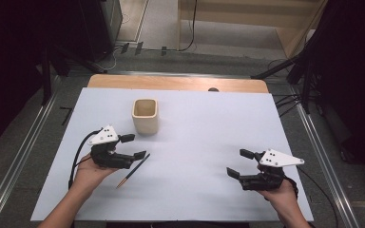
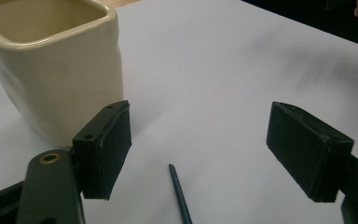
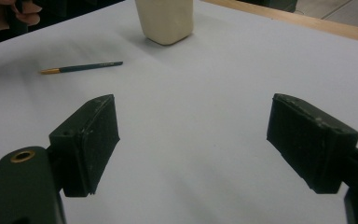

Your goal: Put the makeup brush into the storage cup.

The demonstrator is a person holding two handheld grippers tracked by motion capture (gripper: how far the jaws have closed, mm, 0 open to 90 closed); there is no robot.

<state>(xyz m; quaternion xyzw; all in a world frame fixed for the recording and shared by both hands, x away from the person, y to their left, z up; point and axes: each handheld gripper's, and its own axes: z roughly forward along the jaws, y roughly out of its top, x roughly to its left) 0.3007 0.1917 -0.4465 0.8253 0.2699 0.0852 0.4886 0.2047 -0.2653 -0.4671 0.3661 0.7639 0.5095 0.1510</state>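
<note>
No readable text, label, brand, number or sign on anything here.

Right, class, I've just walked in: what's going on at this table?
A person holds a gripper in each hand over a white table. The left gripper hovers, jaws open, over a pencil lying flat near a cream cup. The right gripper is open, off to the side, holding nothing.

Your cream, square-mouthed ceramic cup (image 2: 51, 70) looks glazed and softly glossy. The thin dark pencil (image 3: 81, 67) with its brassy metal end looks smooth. Your left gripper (image 2: 198, 154) has matt black plastic jaws with finely textured pads. The white paper-like sheet (image 1: 204, 142) is matt over a wooden tabletop (image 1: 171, 82).
</note>
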